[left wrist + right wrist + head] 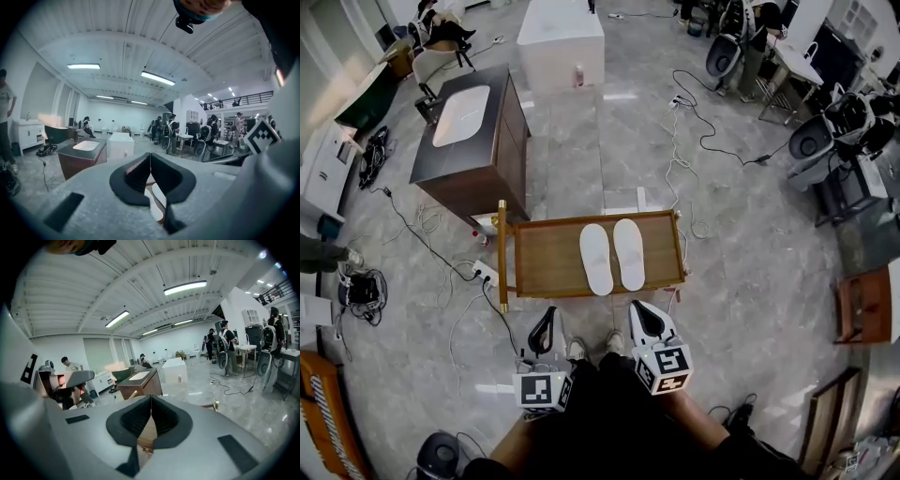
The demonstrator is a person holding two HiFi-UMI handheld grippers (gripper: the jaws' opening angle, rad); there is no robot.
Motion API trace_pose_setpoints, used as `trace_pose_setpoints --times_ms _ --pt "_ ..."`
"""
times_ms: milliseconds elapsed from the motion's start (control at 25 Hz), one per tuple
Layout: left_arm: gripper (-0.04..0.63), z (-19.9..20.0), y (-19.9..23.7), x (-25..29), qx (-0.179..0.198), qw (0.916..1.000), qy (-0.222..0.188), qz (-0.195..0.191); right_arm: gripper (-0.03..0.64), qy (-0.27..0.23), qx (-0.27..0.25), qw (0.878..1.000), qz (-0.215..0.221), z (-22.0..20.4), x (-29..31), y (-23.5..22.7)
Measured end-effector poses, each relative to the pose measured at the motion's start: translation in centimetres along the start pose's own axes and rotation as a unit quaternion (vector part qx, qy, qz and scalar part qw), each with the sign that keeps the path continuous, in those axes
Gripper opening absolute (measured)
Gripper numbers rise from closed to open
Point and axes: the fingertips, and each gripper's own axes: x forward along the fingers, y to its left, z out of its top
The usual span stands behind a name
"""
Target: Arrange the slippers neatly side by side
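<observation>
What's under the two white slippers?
The slippers lie side by side on a low wooden table with a raised rim. The wood right beneath them, and anything below the tabletop, is covered.

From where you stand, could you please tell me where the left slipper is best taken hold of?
Probably its near end, coming from the near edge of the wooden table. The left slipper lies flat, lengthwise away from you, and the right slipper sits close beside it, leaving little room between them.
</observation>
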Motion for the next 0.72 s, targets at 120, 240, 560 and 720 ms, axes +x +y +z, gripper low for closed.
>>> trace_pose_setpoints --times_ms 120,240,560,720 --pt "0.017 -0.2 0.9 0.0 -0.002 0.9999 0.006 -0.012 0.014 0.001 0.001 1.000 -0.011 -0.2 -0.1 1.1" --pt "0.017 -0.3 1.1 0.1 -0.002 0.9997 0.004 -0.025 0.014 -0.002 0.002 1.000 -0.017 -0.6 0.0 1.8" --pt "0.018 -0.3 1.1 0.3 -0.005 0.9987 -0.002 -0.052 0.012 -0.010 0.000 1.000 -0.015 0.1 0.2 2.9" --pt "0.018 -0.5 1.5 0.2 -0.012 0.9986 0.001 -0.052 0.012 -0.014 0.001 1.000 -0.016 0.2 0.3 3.3"
